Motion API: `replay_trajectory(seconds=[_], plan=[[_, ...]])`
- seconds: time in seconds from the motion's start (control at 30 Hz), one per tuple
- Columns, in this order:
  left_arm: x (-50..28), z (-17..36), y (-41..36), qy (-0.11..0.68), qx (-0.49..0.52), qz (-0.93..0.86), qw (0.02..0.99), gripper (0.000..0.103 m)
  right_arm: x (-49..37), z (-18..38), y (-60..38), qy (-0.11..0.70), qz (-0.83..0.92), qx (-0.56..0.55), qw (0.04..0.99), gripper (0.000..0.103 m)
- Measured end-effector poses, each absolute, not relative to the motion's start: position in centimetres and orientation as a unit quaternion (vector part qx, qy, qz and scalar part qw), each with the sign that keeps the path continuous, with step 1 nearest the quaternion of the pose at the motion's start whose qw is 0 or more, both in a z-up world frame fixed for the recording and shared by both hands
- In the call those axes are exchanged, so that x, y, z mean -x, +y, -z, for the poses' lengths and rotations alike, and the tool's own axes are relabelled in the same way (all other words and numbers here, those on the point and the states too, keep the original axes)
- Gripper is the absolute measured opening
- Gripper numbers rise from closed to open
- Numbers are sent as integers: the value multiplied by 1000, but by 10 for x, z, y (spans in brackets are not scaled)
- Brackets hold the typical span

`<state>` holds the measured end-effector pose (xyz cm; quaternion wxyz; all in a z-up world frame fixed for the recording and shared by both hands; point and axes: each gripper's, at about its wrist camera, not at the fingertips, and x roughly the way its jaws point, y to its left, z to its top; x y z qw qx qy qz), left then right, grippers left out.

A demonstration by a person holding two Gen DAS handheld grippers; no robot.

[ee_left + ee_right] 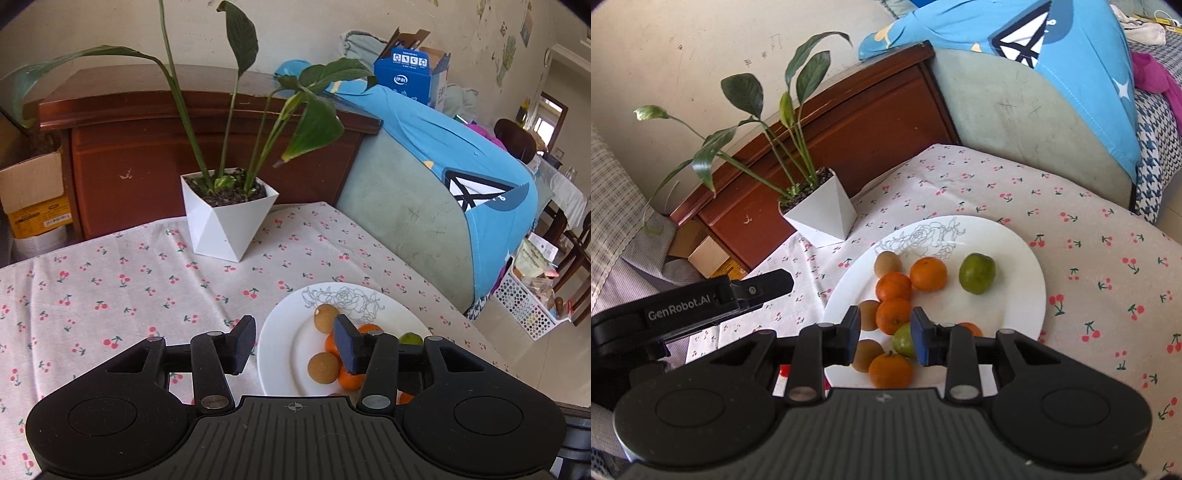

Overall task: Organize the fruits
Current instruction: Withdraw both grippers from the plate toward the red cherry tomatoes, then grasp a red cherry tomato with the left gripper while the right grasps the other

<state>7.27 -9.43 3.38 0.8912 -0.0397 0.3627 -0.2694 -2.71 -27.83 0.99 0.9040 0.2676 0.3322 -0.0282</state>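
A: Position of fruit (894, 282)?
B: Heaped on round white plate (1015, 254), glossy, line-drawn rose at far rim; plate near right table edge.
A: Room to move?
B: Wide bare stretch of cherry-print cloth (110, 280) left of plate; faceted white pot (225, 218) at far edge.
A: Left gripper (293, 341)?
B: Spread, pinching nothing, above left plate rim.
A: Right gripper (884, 338)?
B: Narrow gap, empty, over smooth oranges, brown rounds, green fruit.
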Motion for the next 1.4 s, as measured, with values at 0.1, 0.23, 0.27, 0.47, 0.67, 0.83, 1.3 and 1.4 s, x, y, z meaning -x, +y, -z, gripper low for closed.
replay_trajectory(seconds=[0.1, 0.23, 0.27, 0.47, 0.67, 0.83, 1.3, 1.4], plan=[[-72, -36, -80, 364, 51, 254, 895, 46, 27, -11, -265, 335, 1, -256, 907, 31], [-73, -39, -63, 363, 66, 229, 901, 46, 29, -11, -245, 339, -37, -232, 911, 31], [-74, -39, -60, 363, 70, 225, 901, 46, 29, -11, -240, 341, -44, -226, 911, 31], [-78, -30, -48, 381, 79, 205, 898, 46, 30, 2, -212, 363, -68, -205, 906, 31], [-79, -24, -38, 394, 86, 202, 892, 46, 26, 15, -193, 375, -49, -193, 905, 31], [-78, -24, -32, 395, 87, 202, 892, 46, 18, 26, -186, 385, -14, -186, 904, 30], [-78, -21, -12, 398, 92, 194, 892, 46, 0, 34, -162, 369, 41, -157, 915, 23], [-78, -19, -10, 401, 93, 192, 891, 46, -2, 35, -158, 365, 44, -147, 918, 23]])
